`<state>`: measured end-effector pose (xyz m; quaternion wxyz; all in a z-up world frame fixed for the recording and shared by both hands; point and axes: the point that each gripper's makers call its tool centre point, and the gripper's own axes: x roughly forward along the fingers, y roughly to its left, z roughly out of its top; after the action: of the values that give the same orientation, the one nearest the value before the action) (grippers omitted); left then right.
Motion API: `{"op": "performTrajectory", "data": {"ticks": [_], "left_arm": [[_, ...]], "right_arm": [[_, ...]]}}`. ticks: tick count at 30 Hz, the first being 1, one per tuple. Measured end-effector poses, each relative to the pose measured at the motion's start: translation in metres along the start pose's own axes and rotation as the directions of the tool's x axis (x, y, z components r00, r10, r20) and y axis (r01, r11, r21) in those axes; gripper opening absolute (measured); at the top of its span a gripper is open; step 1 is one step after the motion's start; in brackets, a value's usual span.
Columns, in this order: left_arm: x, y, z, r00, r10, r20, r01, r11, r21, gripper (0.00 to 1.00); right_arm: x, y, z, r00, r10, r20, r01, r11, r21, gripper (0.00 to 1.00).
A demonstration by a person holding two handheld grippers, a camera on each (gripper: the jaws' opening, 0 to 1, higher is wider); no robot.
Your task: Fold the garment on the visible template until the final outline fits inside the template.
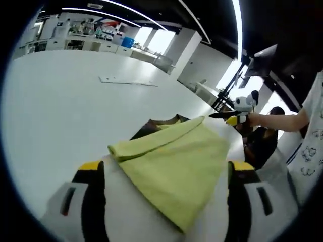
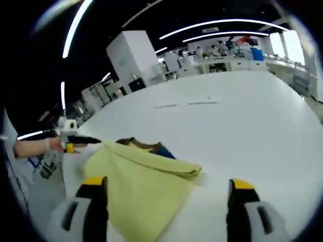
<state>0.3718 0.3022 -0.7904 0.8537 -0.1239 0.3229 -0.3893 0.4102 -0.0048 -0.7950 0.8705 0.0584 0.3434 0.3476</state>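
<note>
Long white ceiling light strips [image 1: 237, 25] lit the room brightly, and tall windows [image 1: 156, 40] glared white. The broad white tabletop [image 2: 237, 126] looked evenly lit, with only faint shadows. Fisheye distortion curved both views' edges, and the nearest foreground was softly blurred.

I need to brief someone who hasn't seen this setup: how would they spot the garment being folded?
Look at the large white table that takes up most of the room. Near its edge, just ahead of both grippers' jaws, lies the yellow-green garment, folded over on itself with a soft rolled crease. It is the one bright cloth there, partly covering a darker brown and blue piece beneath it.
</note>
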Motion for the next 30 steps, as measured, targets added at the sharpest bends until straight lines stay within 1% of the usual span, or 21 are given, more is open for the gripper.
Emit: {"op": "performTrajectory", "data": {"ticks": [1, 3, 7, 10, 13, 16, 20, 23, 26, 30], "left_arm": [[0.0, -0.003, 0.0, 1.0, -0.008, -0.002, 0.008, 1.0, 0.005, 0.99], [0.001, -0.005, 0.001, 1.0, -0.012, -0.001, 0.012, 1.0, 0.009, 0.99], [0.005, -0.013, 0.0, 0.999, -0.032, -0.006, 0.032, 0.999, 0.015, 0.99], [0.007, -0.019, -0.004, 0.998, -0.062, -0.026, 0.063, 0.998, 0.023, 0.99], [0.011, -0.025, -0.011, 0.996, -0.073, -0.054, 0.075, 0.997, 0.03, 0.99], [0.015, -0.024, -0.018, 0.994, -0.075, -0.082, 0.078, 0.996, 0.031, 0.99], [0.022, -0.021, -0.019, 0.994, -0.066, -0.088, 0.068, 0.997, 0.024, 0.98], [0.026, -0.013, -0.017, 0.995, -0.061, -0.084, 0.062, 0.998, 0.009, 0.96], [0.032, -0.007, -0.01, 0.997, -0.059, -0.059, 0.059, 0.998, -0.004, 0.96], [0.04, -0.004, 0.003, 0.997, -0.067, -0.029, 0.067, 0.998, -0.015, 0.96]], "right_arm": [[0.001, 0.006, -0.002, 1.0, 0.011, -0.006, -0.011, 1.0, -0.007, 1.0], [0.003, 0.008, -0.003, 0.999, 0.029, -0.016, -0.029, 1.0, -0.01, 1.0], [0.007, 0.014, -0.006, 0.999, 0.042, -0.027, -0.043, 0.999, -0.02, 1.0], [0.012, 0.022, -0.008, 0.998, 0.064, -0.029, -0.064, 0.998, -0.019, 1.0], [0.016, 0.028, -0.01, 0.996, 0.078, -0.039, -0.08, 0.996, -0.036, 1.0], [0.02, 0.032, -0.016, 0.992, 0.109, -0.063, -0.111, 0.993, -0.03, 1.0], [0.029, 0.037, -0.02, 0.99, 0.117, -0.079, -0.121, 0.991, -0.049, 0.98], [0.039, 0.039, -0.018, 0.988, 0.133, -0.078, -0.136, 0.99, -0.035, 0.96], [0.048, 0.038, -0.015, 0.988, 0.131, -0.077, -0.134, 0.99, -0.034, 0.95], [0.062, 0.034, 0.0, 0.991, 0.129, -0.047, -0.13, 0.991, -0.022, 0.94]]}}
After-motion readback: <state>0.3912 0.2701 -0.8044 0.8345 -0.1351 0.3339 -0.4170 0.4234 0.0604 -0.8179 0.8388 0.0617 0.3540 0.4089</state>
